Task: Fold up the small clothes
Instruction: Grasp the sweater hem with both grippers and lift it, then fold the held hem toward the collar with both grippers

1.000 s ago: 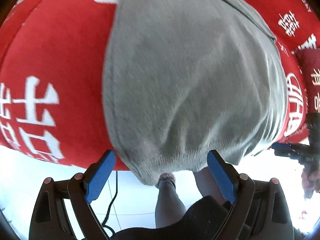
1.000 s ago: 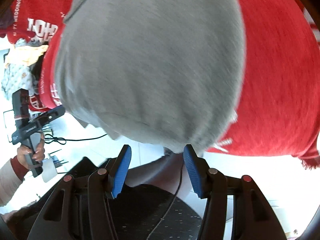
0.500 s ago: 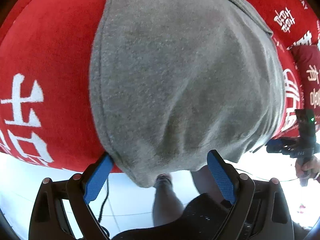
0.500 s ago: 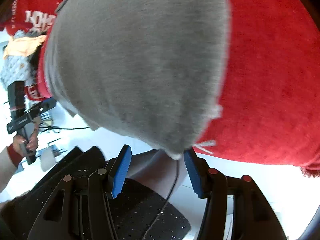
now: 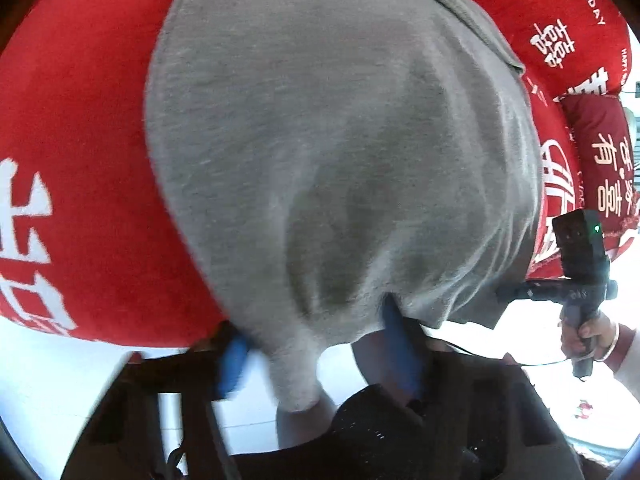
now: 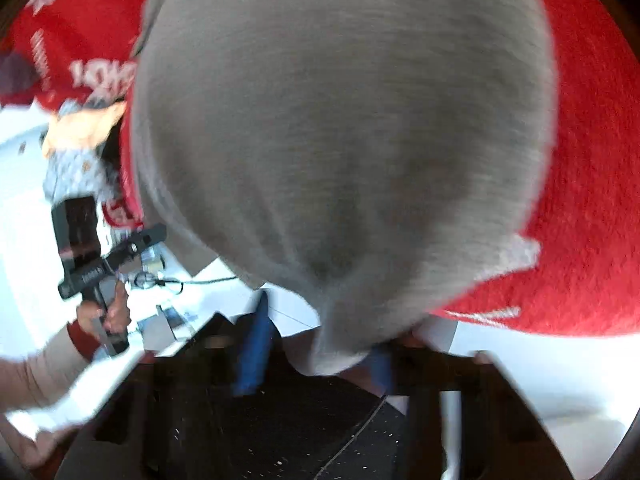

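Observation:
A grey garment (image 5: 340, 160) lies spread on a red cloth with white characters (image 5: 80, 160), its near edge hanging over the front. My left gripper (image 5: 316, 360) straddles the garment's near left corner (image 5: 296, 380). Its jaws are closing, and the blue pads (image 5: 234, 364) still stand apart with the corner between them. My right gripper (image 6: 316, 356) is at the near right corner (image 6: 340, 352) of the grey garment (image 6: 340, 140). Its jaws are also closing, blurred. One pad (image 6: 380, 360) touches the cloth while the other (image 6: 254, 352) is off it.
A dark red cushion (image 5: 600, 152) sits at the right end of the red cloth. A heap of patterned clothes (image 6: 76, 152) lies at the left end. Below the cloth's front edge are white floor, a black cable (image 6: 200, 280) and the person's legs (image 5: 296, 428).
Both pairs of jaws have narrowed around the garment's near corners. The garment's front edge now bunches into a point between the pads in each view.

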`<state>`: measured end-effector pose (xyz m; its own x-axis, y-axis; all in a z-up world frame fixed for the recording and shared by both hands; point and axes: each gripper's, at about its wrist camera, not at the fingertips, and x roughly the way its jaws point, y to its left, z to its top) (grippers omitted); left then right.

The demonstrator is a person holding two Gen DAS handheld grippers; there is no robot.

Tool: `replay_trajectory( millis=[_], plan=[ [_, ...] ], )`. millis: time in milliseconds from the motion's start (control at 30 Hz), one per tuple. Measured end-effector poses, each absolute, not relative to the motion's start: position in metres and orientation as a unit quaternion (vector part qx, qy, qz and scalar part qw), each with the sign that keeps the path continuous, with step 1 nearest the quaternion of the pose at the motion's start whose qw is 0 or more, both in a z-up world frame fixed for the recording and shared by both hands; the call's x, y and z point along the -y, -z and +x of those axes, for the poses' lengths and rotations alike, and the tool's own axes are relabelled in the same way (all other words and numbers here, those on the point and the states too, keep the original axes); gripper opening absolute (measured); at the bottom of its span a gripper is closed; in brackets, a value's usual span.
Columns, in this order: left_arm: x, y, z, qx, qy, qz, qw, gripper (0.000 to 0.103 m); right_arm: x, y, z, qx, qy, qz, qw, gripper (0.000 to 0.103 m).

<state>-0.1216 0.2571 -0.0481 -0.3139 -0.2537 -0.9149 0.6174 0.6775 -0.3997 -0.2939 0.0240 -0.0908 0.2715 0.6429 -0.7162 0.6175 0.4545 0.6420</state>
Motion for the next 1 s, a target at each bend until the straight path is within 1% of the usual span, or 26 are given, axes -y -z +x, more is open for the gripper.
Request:
replay_trajectory(
  millis=[33,67,200,333,533,667,767,867,1000],
  plan=[
    [-0.26,0.049,-0.118,-0.718,0.377,0.13,0.57,0.017,-0.02,0.091,-0.299,-0.595,0.001,0.533,0.601,0.012],
    [-0.263,0.051,-0.116,-0.722,0.377,0.129,0.566,0.015,-0.017,0.089,-0.301,-0.586,0.003,0.543,0.601,0.012],
    [-0.269,0.04,-0.106,-0.725,0.393,0.094,0.558,0.014,-0.015,0.07,-0.3,-0.542,-0.011,0.575,0.612,0.012],
    [-0.267,0.012,-0.094,-0.719,0.408,0.034,0.562,0.014,-0.004,0.039,-0.289,-0.483,-0.025,0.607,0.631,0.012],
    [-0.24,-0.028,-0.058,-0.694,0.42,-0.027,0.584,0.014,0.04,-0.012,-0.257,-0.405,-0.037,0.622,0.669,0.012],
    [-0.213,-0.054,-0.019,-0.667,0.427,-0.061,0.608,0.014,0.079,-0.046,-0.225,-0.363,-0.043,0.618,0.696,0.012],
    [-0.187,-0.067,0.018,-0.643,0.427,-0.091,0.629,0.014,0.118,-0.07,-0.198,-0.349,-0.053,0.601,0.717,0.012],
    [-0.156,-0.071,0.053,-0.619,0.422,-0.092,0.656,0.014,0.157,-0.086,-0.17,-0.344,-0.061,0.58,0.736,0.012],
    [-0.115,-0.055,0.097,-0.607,0.401,-0.083,0.681,0.014,0.209,-0.083,-0.132,-0.343,-0.055,0.569,0.745,0.012]
  ],
)
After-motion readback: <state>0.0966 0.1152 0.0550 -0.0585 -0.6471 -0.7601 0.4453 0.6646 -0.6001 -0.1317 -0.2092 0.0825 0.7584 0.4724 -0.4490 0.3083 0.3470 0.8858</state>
